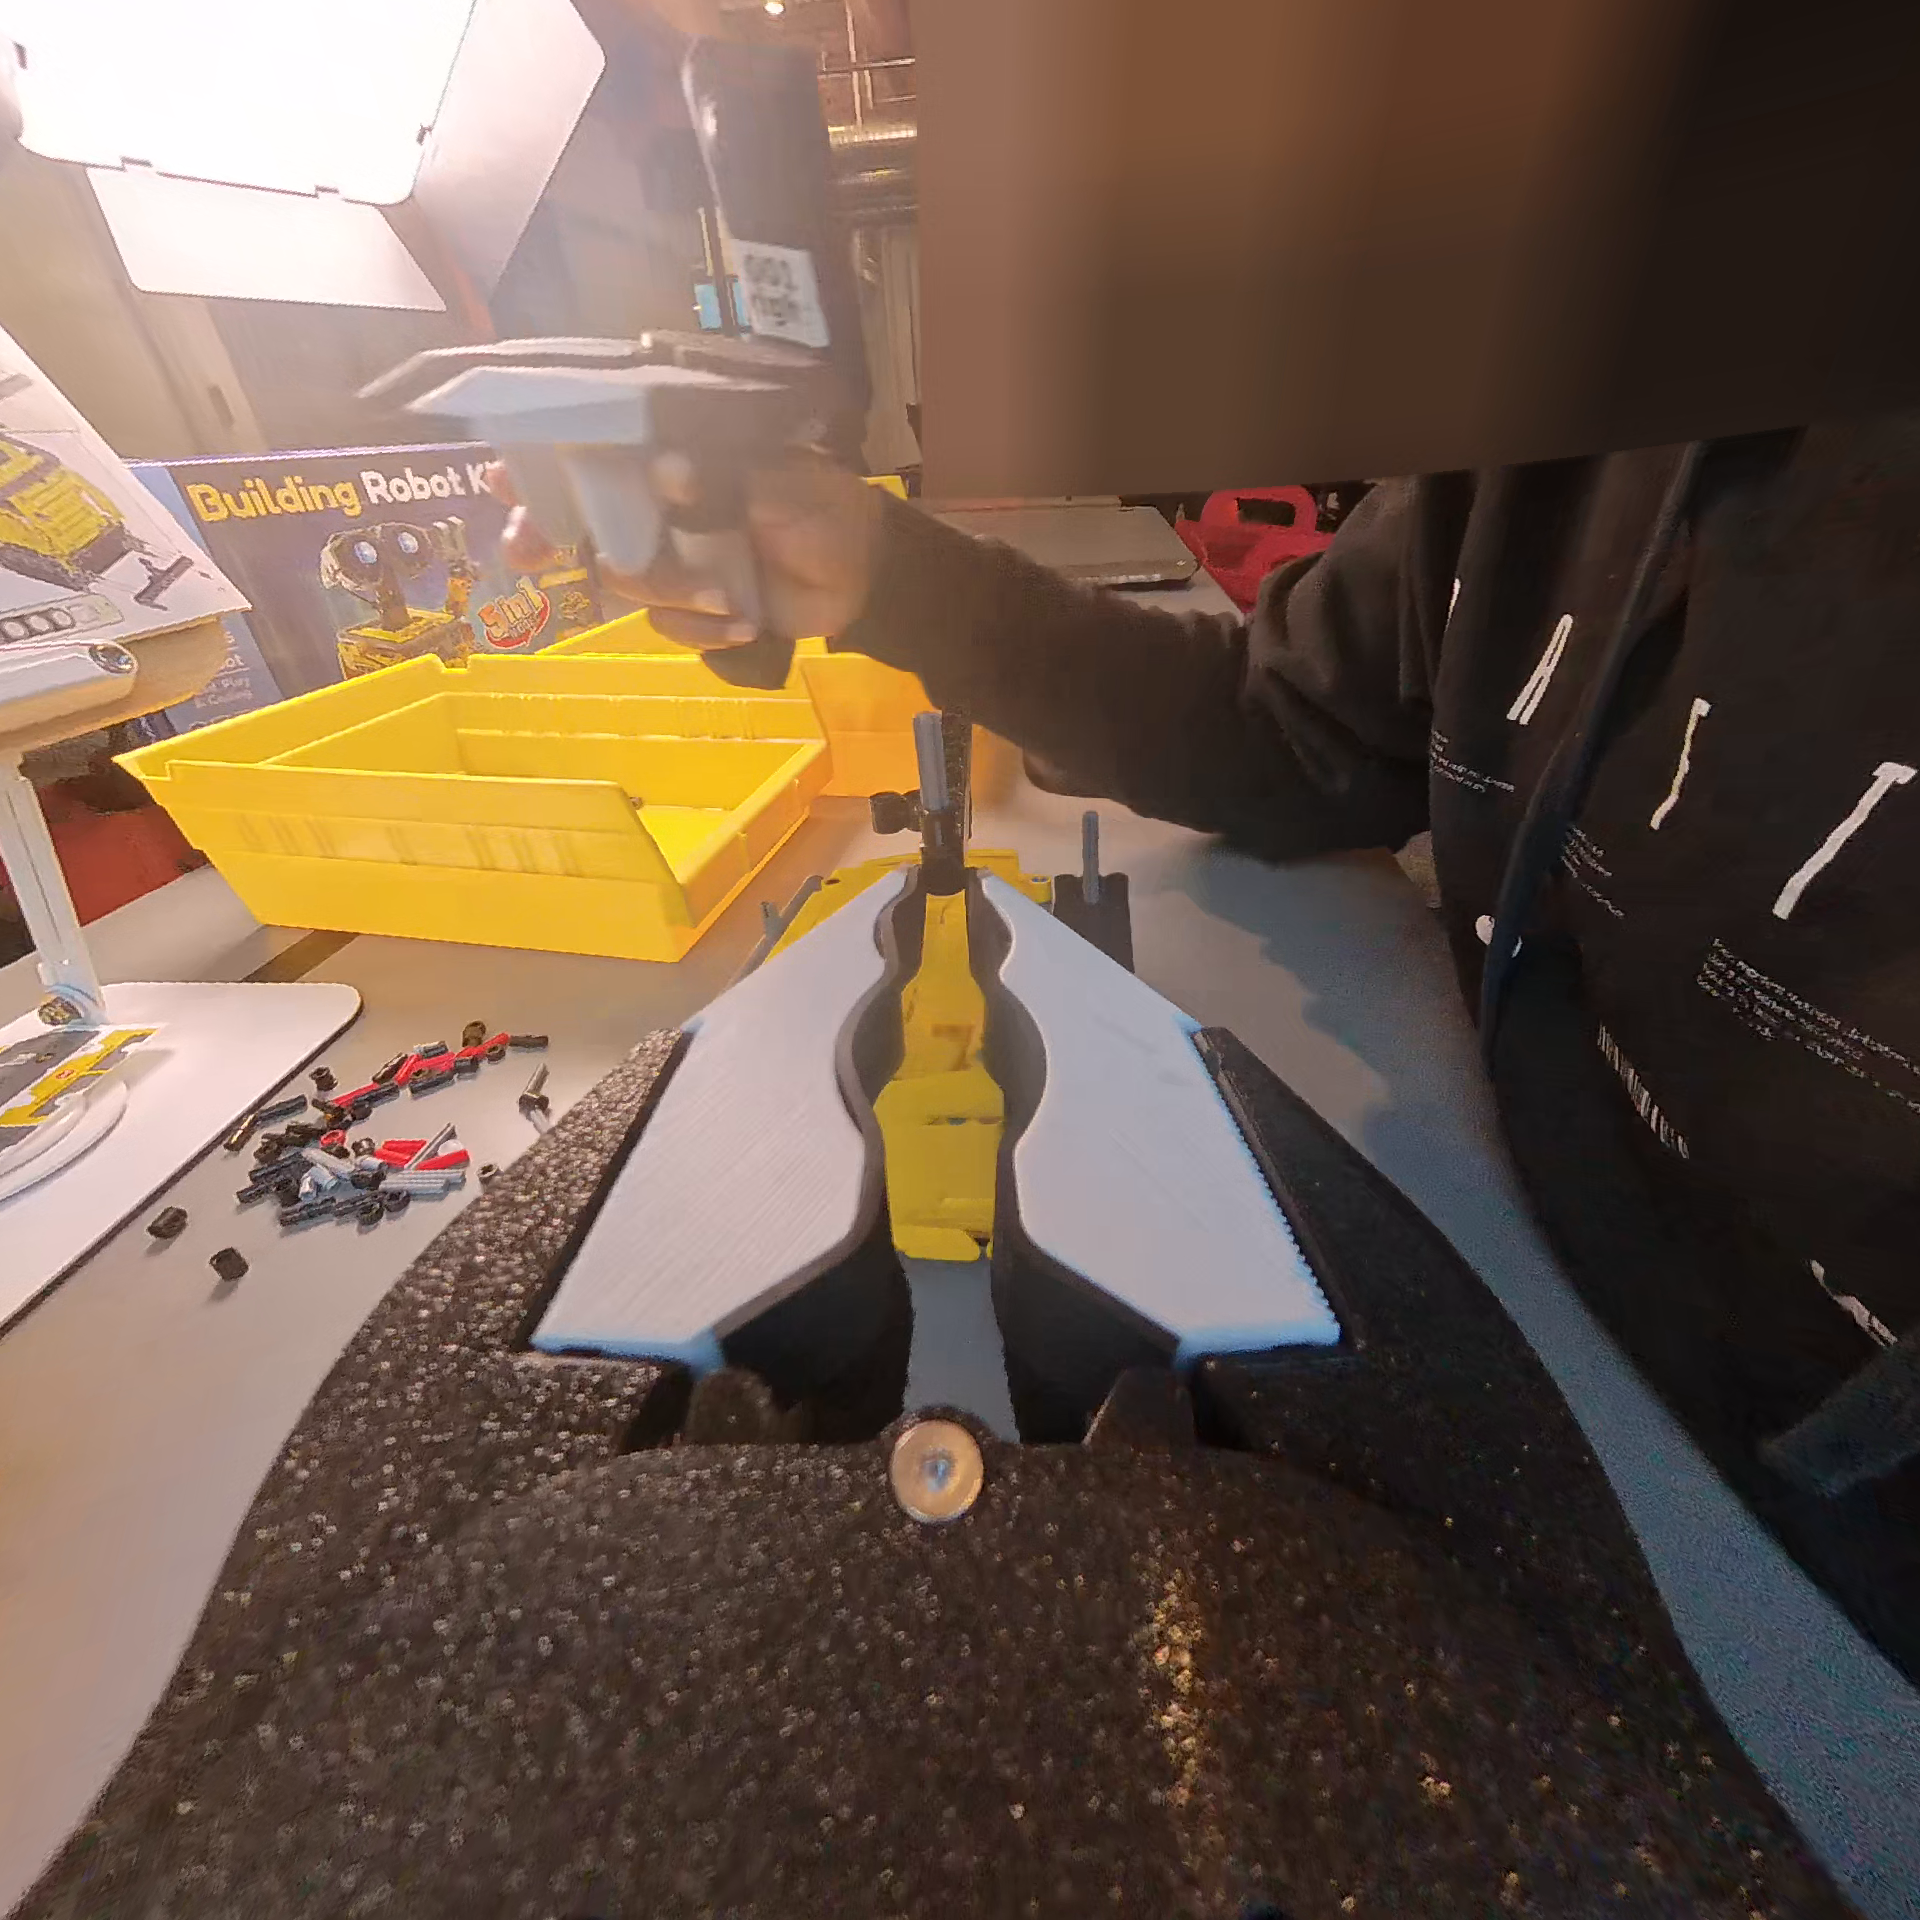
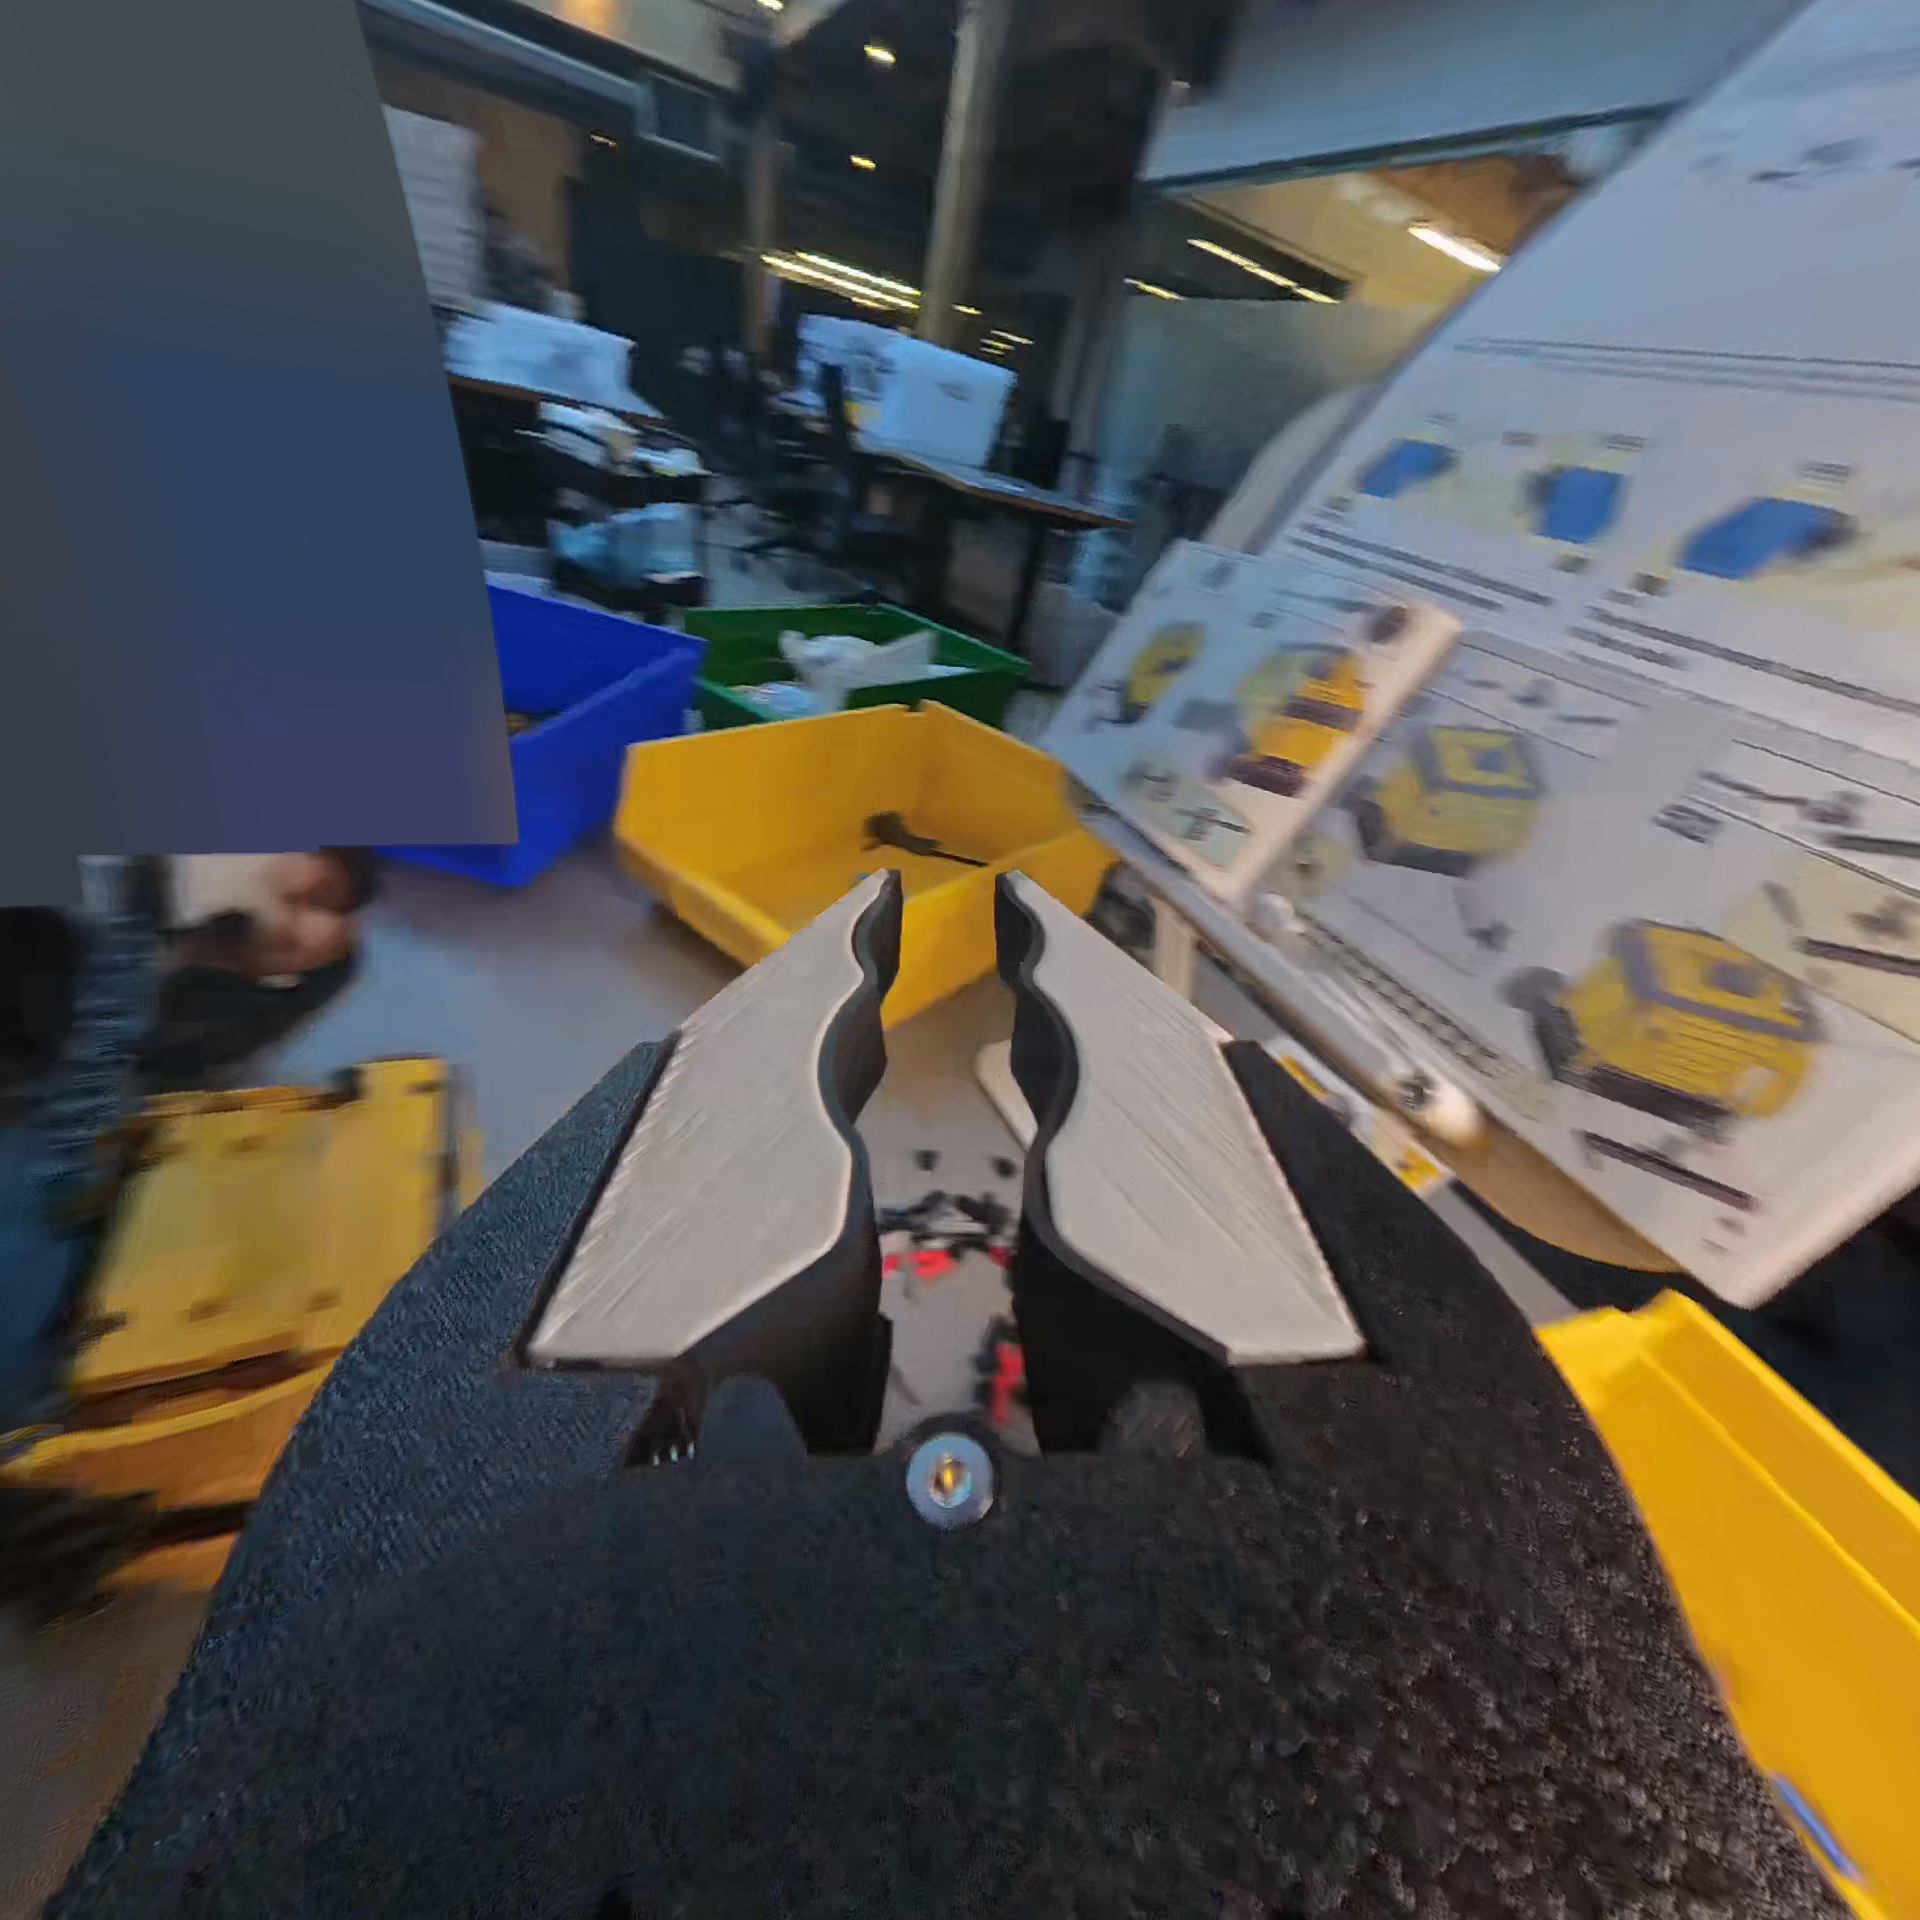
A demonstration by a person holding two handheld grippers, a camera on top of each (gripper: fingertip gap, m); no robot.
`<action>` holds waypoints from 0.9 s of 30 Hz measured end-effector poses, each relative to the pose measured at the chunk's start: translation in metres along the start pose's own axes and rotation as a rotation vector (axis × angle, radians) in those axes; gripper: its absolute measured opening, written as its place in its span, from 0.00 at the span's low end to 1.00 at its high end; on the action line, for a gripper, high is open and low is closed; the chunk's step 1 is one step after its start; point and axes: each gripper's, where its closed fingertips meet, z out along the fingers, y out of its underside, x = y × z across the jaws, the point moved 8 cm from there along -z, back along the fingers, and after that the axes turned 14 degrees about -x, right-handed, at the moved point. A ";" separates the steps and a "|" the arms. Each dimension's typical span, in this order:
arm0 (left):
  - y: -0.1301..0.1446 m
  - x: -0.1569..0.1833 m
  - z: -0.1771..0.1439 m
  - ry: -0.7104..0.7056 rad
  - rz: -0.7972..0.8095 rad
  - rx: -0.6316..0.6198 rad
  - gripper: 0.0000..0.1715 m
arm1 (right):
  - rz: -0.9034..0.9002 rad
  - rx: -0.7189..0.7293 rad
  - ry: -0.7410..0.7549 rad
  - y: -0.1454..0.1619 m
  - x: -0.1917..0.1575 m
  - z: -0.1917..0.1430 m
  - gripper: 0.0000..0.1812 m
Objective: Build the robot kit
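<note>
**Left clamps yellow model; right raised, empty**

Left gripper (image 1: 943, 896): fingers (image 1: 769, 1122) drawn in close on a yellow block model (image 1: 940, 1122), model gripped between them, resting on grey tabletop (image 1: 1299, 987). Grey pin (image 1: 928, 764) standing upright from model's far end, just past the fingertips.

Right gripper (image 2: 948, 902): fingers (image 2: 727, 1174) slightly parted, narrow gap, nothing held. Seen in left view lifted above the model, in a hand (image 1: 769, 561), dark sleeve behind.

Left of model: scatter of small black, red, grey parts (image 1: 353, 1132) loose on tabletop. Beyond: yellow bin (image 1: 416, 821), kit box (image 1: 343, 561) behind it. Instruction sheet (image 2: 1558, 831) propped on stand, right of right gripper. Blue bin (image 2: 592, 707) and green bin (image 2: 748, 644) farther back. Right view motion-blurred.
</note>
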 end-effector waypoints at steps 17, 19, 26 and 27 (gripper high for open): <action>-0.013 0.022 0.010 0.063 0.058 -0.024 0.03 | -0.013 -0.112 -0.339 0.038 -0.161 -0.046 0.04; -0.012 0.023 0.010 0.064 0.053 -0.038 0.03 | 0.008 -0.091 -0.349 0.037 -0.163 -0.047 0.04; -0.003 0.024 0.010 0.065 0.008 -0.121 0.03 | 0.029 -0.139 -0.353 0.051 -0.170 -0.043 0.05; -0.001 0.024 0.011 0.064 0.003 -0.129 0.03 | 0.031 -0.146 -0.351 0.052 -0.170 -0.043 0.04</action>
